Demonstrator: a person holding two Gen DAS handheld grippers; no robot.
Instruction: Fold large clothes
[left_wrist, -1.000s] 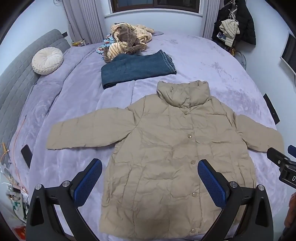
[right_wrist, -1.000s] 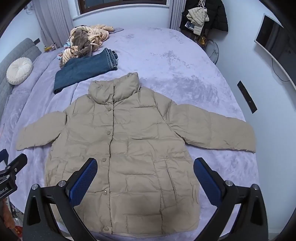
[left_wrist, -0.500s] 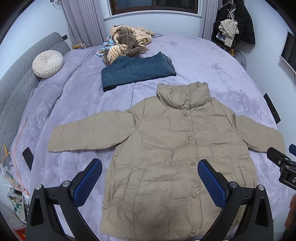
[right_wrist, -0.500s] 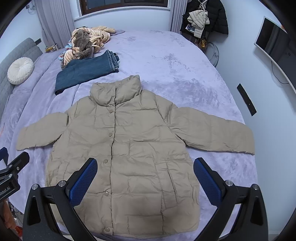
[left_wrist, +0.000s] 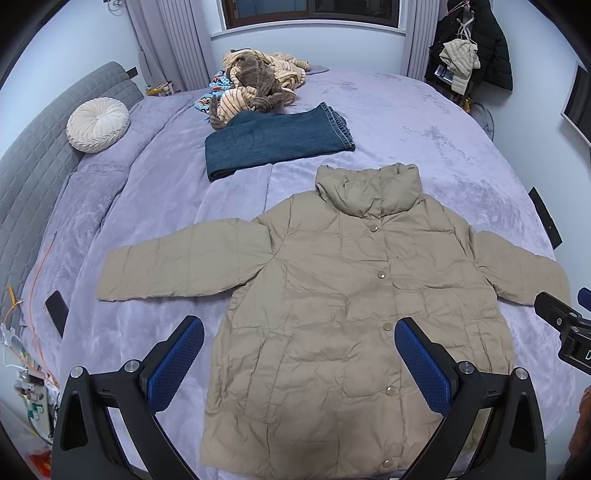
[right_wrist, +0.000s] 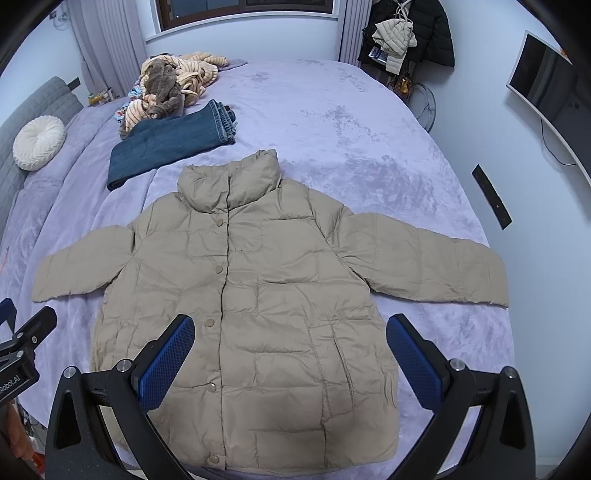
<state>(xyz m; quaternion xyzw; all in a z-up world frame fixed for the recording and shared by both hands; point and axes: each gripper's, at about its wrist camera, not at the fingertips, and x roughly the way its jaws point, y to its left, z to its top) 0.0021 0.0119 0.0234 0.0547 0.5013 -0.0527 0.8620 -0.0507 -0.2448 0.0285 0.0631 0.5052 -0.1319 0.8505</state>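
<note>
The jacket (left_wrist: 354, 306) lies flat on the bed (left_wrist: 424, 122), front up and snapped shut, filling the middle and lower part of both views. Its collar (left_wrist: 369, 190) points toward the top of the frame, and both sleeves are spread straight out to the sides: one (left_wrist: 184, 264) at mid-left of the left view, the other (right_wrist: 436, 262) at mid-right of the right view. I see no fold in it anywhere, so by my reckoning the spreading-out is finished and the folding itself has not begun; sleeves, sides and hem all remain to be brought in.

The left gripper (left_wrist: 299, 365) hangs above the lower part of the jacket with its fingers wide apart and nothing between them. The right gripper (right_wrist: 290, 360) is the same, spread wide and empty over the hem end. Neither touches the cloth as far as I can tell.

Above the collar, toward the upper left, folded jeans (left_wrist: 277, 142) lie apart from the jacket, perhaps an item already dealt with. Beyond them is a heap of clothes (left_wrist: 258, 79), and a round cushion (left_wrist: 98, 123) rests at the far left.
</note>
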